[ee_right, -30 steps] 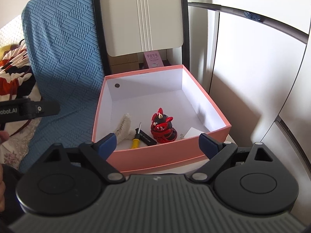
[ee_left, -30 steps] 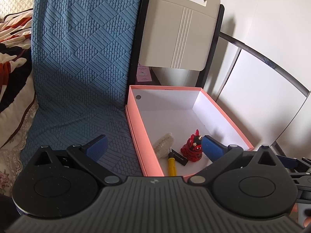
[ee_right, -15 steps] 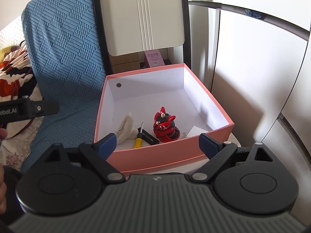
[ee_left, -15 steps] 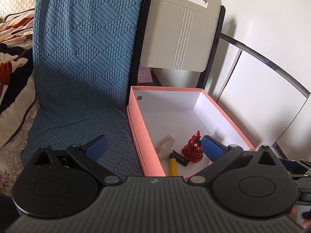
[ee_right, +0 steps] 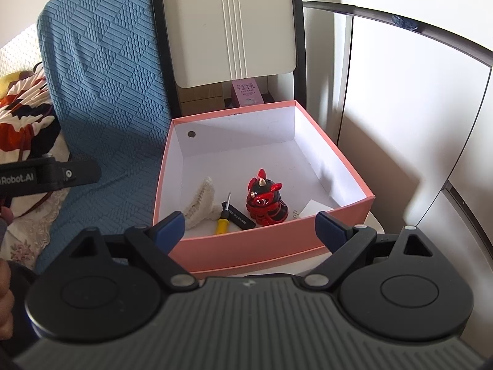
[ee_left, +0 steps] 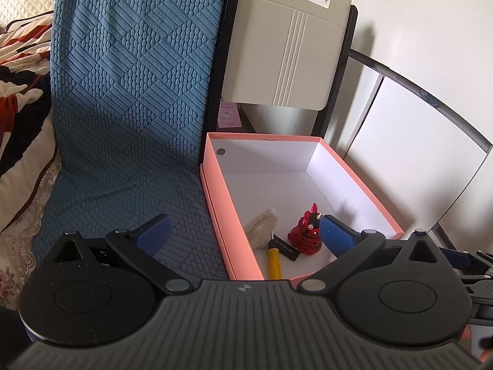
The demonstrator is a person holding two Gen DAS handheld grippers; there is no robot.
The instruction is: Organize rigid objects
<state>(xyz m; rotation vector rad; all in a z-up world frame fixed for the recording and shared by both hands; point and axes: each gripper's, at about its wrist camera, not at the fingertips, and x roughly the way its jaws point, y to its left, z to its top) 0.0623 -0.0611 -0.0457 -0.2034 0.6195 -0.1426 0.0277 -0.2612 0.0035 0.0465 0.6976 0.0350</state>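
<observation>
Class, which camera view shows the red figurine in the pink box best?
The right wrist view: the red figurine stands whole and unobstructed in the pink box. In the left wrist view, one finger of the left gripper overlaps its side, so it shows less clearly.

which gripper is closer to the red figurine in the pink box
Left, as far as the views show. The left gripper has one fingertip right beside the red figurine over the pink box. The right gripper hangs outside the box's near wall.

"Robot.AI" on left gripper (ee_right: 46,175)
</observation>
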